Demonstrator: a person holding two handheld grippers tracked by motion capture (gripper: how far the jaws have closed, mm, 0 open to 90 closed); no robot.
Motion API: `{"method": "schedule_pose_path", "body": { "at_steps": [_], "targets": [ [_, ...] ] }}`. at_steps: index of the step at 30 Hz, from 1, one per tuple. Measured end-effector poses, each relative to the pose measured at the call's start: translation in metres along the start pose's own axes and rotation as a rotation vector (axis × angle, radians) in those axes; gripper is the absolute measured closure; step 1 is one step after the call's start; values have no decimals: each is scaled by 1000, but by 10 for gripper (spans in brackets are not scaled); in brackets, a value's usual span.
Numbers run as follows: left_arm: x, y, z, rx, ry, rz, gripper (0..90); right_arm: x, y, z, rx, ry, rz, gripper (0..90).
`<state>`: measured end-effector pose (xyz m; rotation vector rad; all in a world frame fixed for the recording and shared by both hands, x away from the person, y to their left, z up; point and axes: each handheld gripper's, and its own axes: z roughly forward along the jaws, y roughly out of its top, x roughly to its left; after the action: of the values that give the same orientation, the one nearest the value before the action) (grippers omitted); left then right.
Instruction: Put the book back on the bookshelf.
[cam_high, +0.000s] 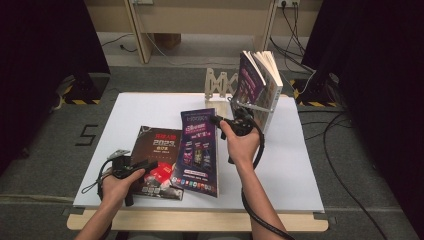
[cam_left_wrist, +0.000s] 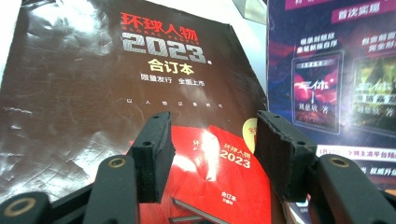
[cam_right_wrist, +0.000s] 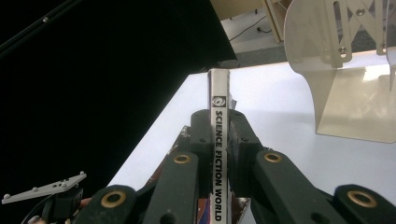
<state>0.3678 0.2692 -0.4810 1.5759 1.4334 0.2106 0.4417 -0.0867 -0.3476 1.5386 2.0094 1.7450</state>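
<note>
Two magazines lie flat: right gripper (cam_right_wrist: 219, 135) pinches the Science Fiction World magazine (cam_high: 197, 150) by its spine (cam_right_wrist: 219, 154); left gripper (cam_left_wrist: 212, 154) gapes, 2023 magazine (cam_left_wrist: 116, 93) beyond its jaws. So thin a grip could slip during lifting.

The purple magazine (cam_high: 196, 152) hides the dark magazine's (cam_high: 155, 150) right edge. The spine (cam_right_wrist: 219, 154) runs off the right gripper view's bottom edge. Small cover print stays unreadable in the high view.
</note>
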Motion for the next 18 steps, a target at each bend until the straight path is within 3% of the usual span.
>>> {"method": "schedule_pose_path", "body": {
  "at_steps": [3, 7, 18],
  "targets": [
    [-1, 0, 0, -1, -5, -8, 456, 0, 0, -1, -13, -21, 2, 833],
    [-1, 2, 0, -5, -6, -2, 454, 1, 2, 0, -5, -19, -2, 833],
    [-4, 1, -2, -11, 4, 12, 442, 4, 8, -11, -54, -30, -18, 832]
  ]
}}
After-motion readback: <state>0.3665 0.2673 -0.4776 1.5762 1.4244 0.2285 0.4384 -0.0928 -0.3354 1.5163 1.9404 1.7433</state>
